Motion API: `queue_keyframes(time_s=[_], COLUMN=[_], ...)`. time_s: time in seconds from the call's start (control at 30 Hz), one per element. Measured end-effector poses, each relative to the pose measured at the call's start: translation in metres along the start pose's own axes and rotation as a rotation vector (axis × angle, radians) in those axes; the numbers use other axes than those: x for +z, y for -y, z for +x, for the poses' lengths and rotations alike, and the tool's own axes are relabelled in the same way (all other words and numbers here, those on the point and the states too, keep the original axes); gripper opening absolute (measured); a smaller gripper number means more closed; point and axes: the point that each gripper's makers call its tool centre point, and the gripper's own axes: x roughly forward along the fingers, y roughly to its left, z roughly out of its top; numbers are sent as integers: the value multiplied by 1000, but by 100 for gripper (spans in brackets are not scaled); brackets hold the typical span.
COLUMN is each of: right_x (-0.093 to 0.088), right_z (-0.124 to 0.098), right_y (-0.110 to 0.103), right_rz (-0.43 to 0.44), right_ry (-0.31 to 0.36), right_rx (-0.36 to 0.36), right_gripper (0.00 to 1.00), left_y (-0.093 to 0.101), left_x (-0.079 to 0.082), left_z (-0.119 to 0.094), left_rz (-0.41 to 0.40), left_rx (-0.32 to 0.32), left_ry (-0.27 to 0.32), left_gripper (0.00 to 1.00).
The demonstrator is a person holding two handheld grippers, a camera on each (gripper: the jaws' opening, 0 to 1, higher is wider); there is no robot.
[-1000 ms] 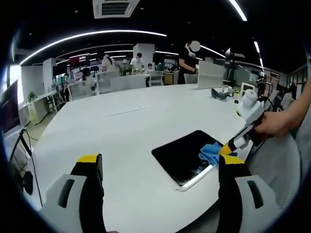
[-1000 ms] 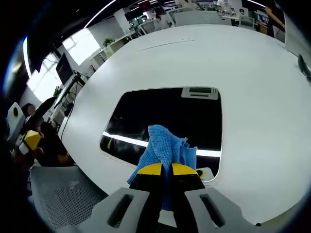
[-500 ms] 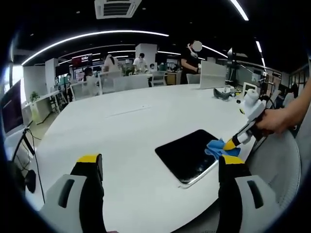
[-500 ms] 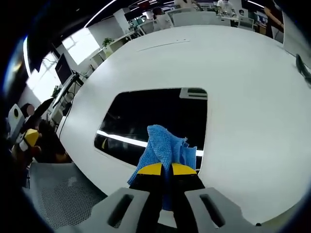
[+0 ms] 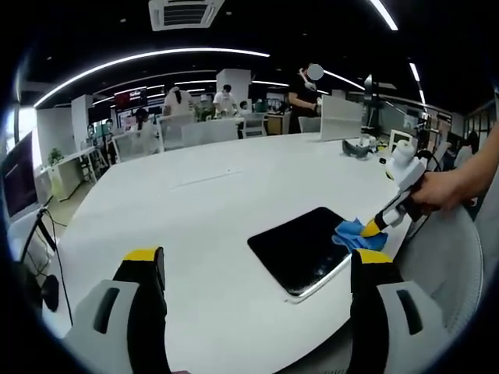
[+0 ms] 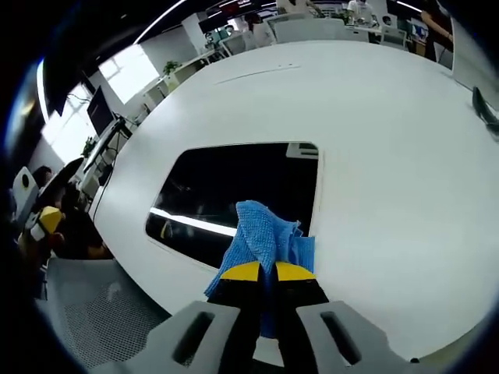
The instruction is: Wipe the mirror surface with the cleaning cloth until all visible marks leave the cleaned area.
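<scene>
A dark rectangular mirror [image 5: 303, 246] lies flat on the white round table [image 5: 203, 210], near its right edge. In the right gripper view the mirror [image 6: 234, 191] reflects a ceiling light strip. My right gripper [image 6: 260, 273] is shut on a blue cleaning cloth [image 6: 265, 238] that hangs over the mirror's right edge. In the left gripper view that right gripper [image 5: 376, 228] presses the blue cloth [image 5: 357, 236] at the mirror's far right corner, held by a person's hand [image 5: 444, 191]. My left gripper [image 5: 257, 269] stands open above the table's near side, holding nothing.
Small objects [image 5: 357, 148] stand at the table's far right. A mesh chair [image 5: 444, 265] is beside the table under the hand. Desks, chairs and several people [image 5: 226, 101] fill the office behind. A monitor [image 5: 15, 175] stands at the left.
The right gripper and cloth have slid rightward across the mirror toward its right edge. The left gripper has stayed open and nearly still.
</scene>
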Motion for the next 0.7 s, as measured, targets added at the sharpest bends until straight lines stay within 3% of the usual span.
queue_keyframes(time_s=[0.4,0.7], right_x=[1,14], right_z=[0,6], right_y=[3,6], right_rz=[-16,-14], right_ry=[-2,12], right_rx=[-4,-9], right_gripper=[0,0], left_y=[5,6], left_x=[-5,-10], left_z=[2,6], left_rz=[-22,-24], left_rx=[18,23], left_ry=[0,-19], left_gripper=[99,99])
